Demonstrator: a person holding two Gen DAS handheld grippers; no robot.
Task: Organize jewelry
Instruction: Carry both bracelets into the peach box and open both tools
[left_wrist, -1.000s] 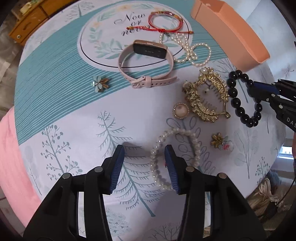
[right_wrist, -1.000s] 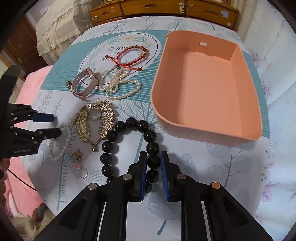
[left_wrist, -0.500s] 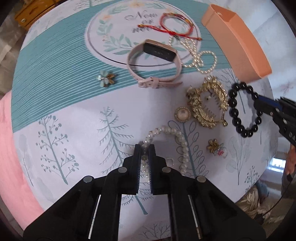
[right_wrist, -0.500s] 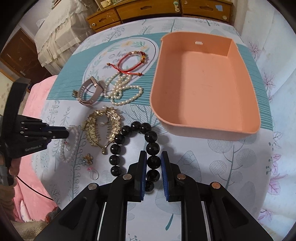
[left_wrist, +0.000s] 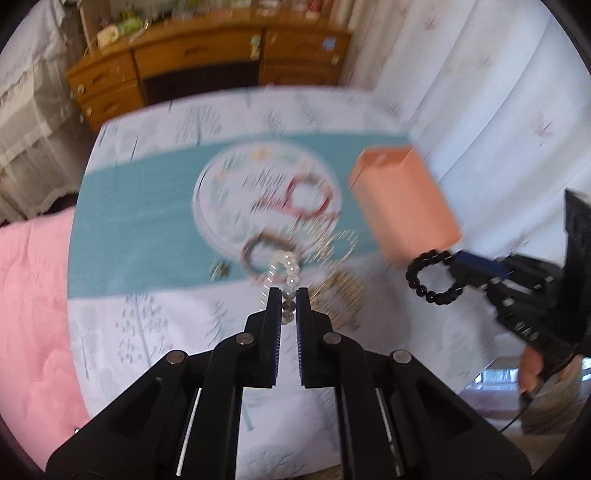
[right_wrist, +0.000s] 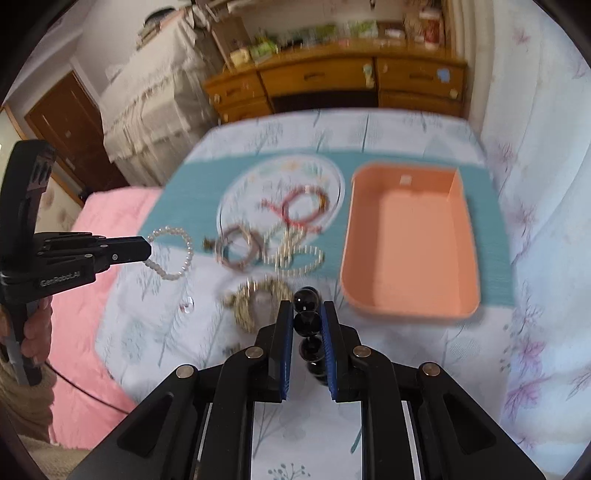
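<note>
Above the tablecloth, both bracelets now hang lifted: left jaws clenched on the pearl bracelet, right on the black bead bracelet.

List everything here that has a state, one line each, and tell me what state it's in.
Left gripper: shut on the pearl bracelet.
Right gripper: shut on the black bead bracelet.
Pearl bracelet: held, hanging above the cloth.
Black bead bracelet: held, lifted off the cloth.
Pink tray: upright, nothing in it.
Red cord bracelet: lying on the cloth.
Gold hair clip: lying on the cloth.
Dresser drawers: closed.
</note>
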